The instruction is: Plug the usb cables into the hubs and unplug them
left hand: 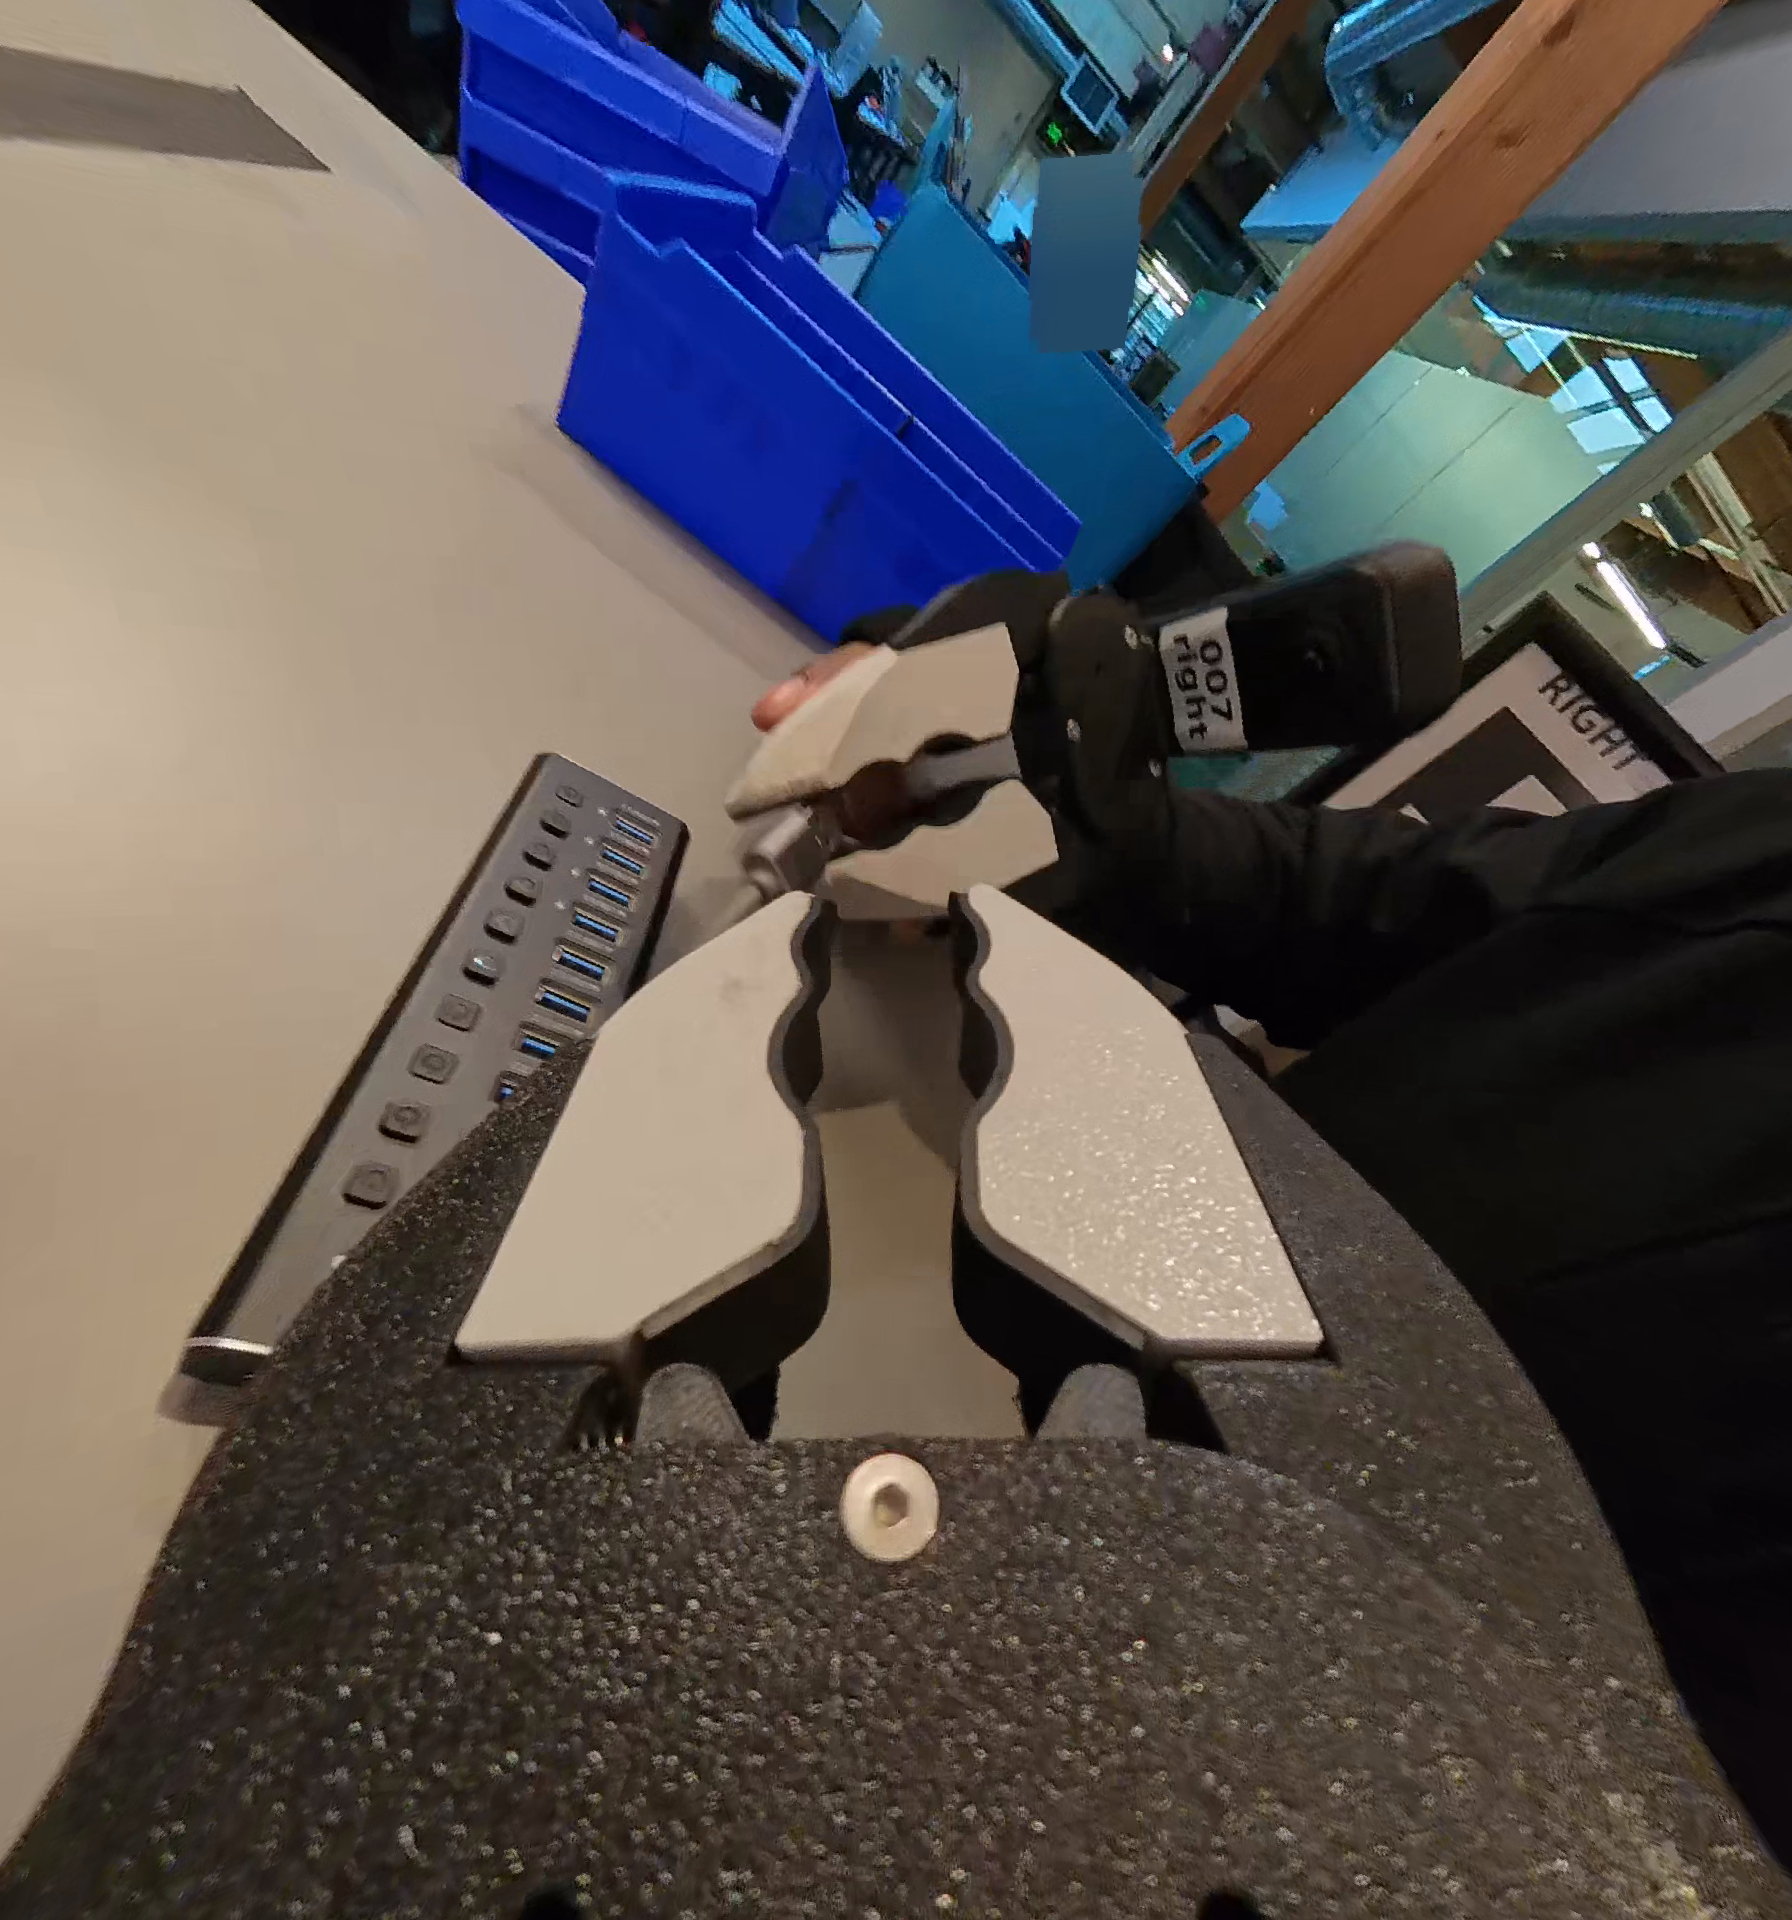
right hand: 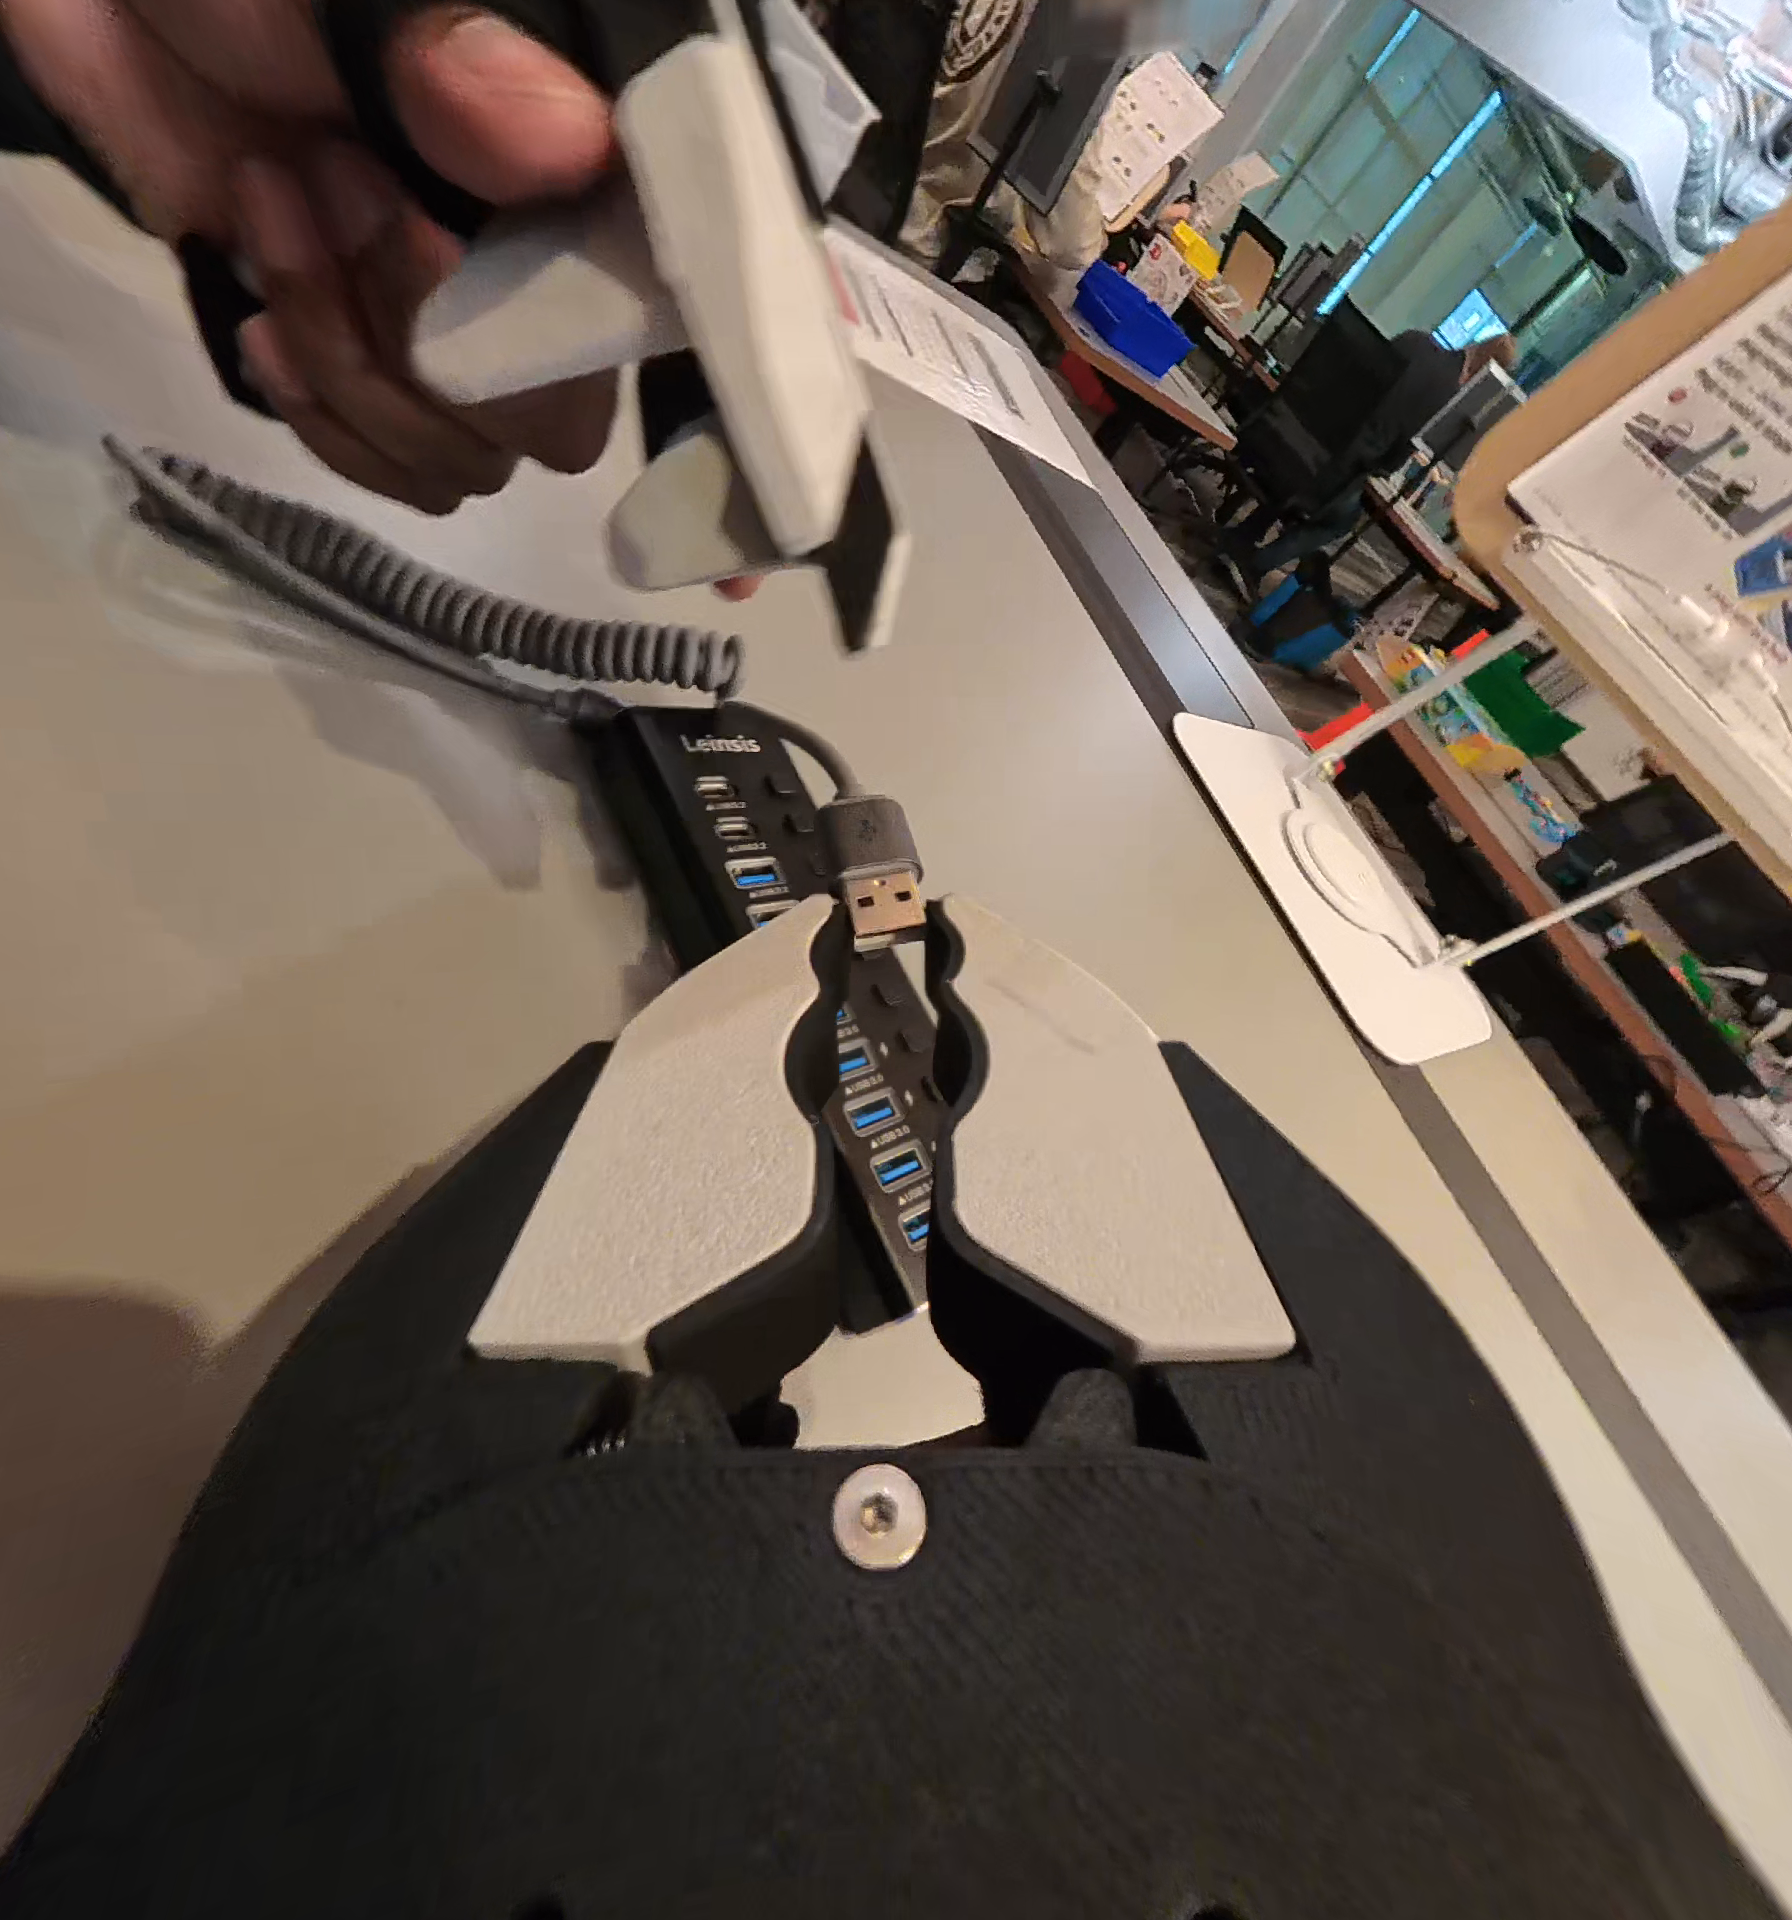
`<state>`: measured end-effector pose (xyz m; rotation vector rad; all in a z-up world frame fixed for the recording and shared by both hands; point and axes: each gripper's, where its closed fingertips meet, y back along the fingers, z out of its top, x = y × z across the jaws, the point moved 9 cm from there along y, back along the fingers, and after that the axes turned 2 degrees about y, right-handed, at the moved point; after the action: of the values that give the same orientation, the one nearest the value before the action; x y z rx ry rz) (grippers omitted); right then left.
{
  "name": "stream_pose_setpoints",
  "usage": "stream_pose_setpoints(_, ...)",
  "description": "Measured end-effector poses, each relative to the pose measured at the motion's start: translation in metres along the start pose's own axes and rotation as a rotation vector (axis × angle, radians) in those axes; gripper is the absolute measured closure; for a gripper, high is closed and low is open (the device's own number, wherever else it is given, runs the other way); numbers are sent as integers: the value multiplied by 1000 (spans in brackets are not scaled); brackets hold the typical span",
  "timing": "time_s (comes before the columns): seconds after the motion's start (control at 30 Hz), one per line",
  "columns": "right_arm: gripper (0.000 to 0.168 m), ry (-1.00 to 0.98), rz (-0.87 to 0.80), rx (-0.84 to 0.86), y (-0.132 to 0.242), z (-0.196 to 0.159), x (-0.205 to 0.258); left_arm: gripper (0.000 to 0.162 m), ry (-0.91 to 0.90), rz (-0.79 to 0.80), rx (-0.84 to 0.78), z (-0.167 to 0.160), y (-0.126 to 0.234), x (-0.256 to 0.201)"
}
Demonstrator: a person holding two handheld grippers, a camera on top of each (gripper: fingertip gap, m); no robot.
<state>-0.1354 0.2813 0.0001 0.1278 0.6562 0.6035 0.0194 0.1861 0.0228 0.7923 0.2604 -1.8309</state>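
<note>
Left wrist view: our left tongs [left hand: 887, 914] hang released and empty above the table [left hand: 196, 571], beside a long black USB hub [left hand: 476, 997] with blue ports and a row of buttons. Beyond them, our right tongs [left hand: 819, 831] are clenched on something grey, though we cannot make out what.

Right wrist view: here the held thing is plain, a USB-A plug [right hand: 876, 883] pinched at the fingertips, its metal tip facing the camera, just over the hub [right hand: 757, 862]. A coiled grey cable [right hand: 435, 592] lies behind. We judge we should turn the plug square to a free blue port, then press straight in.
</note>
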Motion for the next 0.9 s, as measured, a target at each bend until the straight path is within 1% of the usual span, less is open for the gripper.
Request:
stream_pose_setpoints(0.1,156,-91,-33,-14,2,0,-8,140,85,-31,45,-8,-11,2)
stream_pose_setpoints(0.2,156,-211,-30,-65,2,1,-12,139,173,-50,17,-14,-21,4)
stream_pose_setpoints(0.33,156,-322,17,-141,1,5,-12,127,322,-108,-82,-15,-25,6)
stream_pose_setpoints(0.47,157,-358,26,-172,0,8,-11,126,445,-149,-251,-12,-21,11)
stream_pose_setpoints(0.6,157,-337,4,-177,-4,11,-8,135,479,-120,-357,-13,-19,15)
stream_pose_setpoints(0.7,157,-304,-2,-188,-6,15,-5,146,467,-88,-418,-15,-19,16)
stream_pose_setpoints(0.8,157,-281,-6,-193,-7,16,-3,149,467,-94,-468,-15,-19,14)
stream_pose_setpoints(0.9,157,-268,1,-201,-8,15,-1,154,437,-99,-477,-14,-18,12)
